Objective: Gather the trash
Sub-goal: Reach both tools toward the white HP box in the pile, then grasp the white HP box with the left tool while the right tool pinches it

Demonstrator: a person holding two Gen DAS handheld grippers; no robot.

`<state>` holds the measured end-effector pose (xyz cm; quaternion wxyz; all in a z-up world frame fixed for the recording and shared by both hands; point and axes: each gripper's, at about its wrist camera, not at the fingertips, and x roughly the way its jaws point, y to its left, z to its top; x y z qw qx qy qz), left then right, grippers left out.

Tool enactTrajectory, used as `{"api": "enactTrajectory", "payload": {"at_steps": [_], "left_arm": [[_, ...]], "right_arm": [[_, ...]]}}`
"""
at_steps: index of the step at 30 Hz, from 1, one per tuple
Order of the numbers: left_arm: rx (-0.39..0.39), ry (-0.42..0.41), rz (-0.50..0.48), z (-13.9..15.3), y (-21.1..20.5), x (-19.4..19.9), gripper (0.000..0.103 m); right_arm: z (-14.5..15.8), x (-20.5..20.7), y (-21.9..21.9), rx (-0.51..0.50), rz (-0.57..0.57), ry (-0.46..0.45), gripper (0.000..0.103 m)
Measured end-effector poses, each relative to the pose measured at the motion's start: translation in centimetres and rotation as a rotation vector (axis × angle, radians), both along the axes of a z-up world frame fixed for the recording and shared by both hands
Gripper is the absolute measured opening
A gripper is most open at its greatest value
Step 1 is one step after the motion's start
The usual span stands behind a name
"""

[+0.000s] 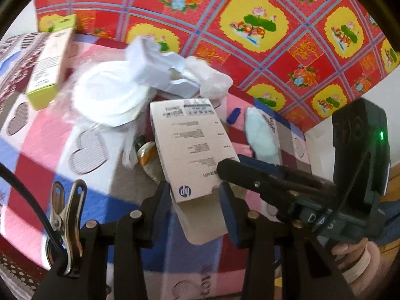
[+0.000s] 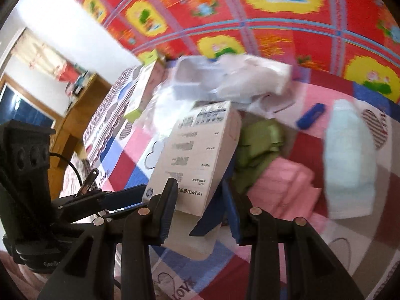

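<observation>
We hold one white HP carton (image 1: 192, 147) between us — our left gripper (image 1: 196, 200) pinches its open flap end, and our right gripper (image 2: 200, 200) pinches its lower corner from the other side. It sits tilted above the checked blanket (image 1: 32, 147), crowded by a white plate (image 1: 110, 95) and crumpled paper (image 1: 152, 62). Open blanket lies to the right, around the pale blue pad (image 2: 347, 160).

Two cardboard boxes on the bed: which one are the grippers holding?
The white HP-printed box, gripped at its open-flap end by both grippers. The lime-green-edged box lies untouched farther back, by the plastic lids.
</observation>
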<state>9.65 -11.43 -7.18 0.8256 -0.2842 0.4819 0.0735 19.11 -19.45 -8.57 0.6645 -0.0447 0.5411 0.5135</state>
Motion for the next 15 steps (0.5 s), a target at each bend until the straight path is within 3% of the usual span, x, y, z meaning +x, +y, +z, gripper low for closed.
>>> {"api": "enactTrajectory", "payload": {"at_steps": [9,15], "left_arm": [[-0.02,0.046,0.071,-1.5,2.2,-4.2,0.041],[0.011,0.036,0.054,-0.9,3.5,-5.7,0.042]], "right_arm": [[-0.4,-3.6,2.9,-0.052,0.059,-0.036,0.039],[0.9,-4.4,1.9,-0.05,-0.038,-0.106,0.039]]}}
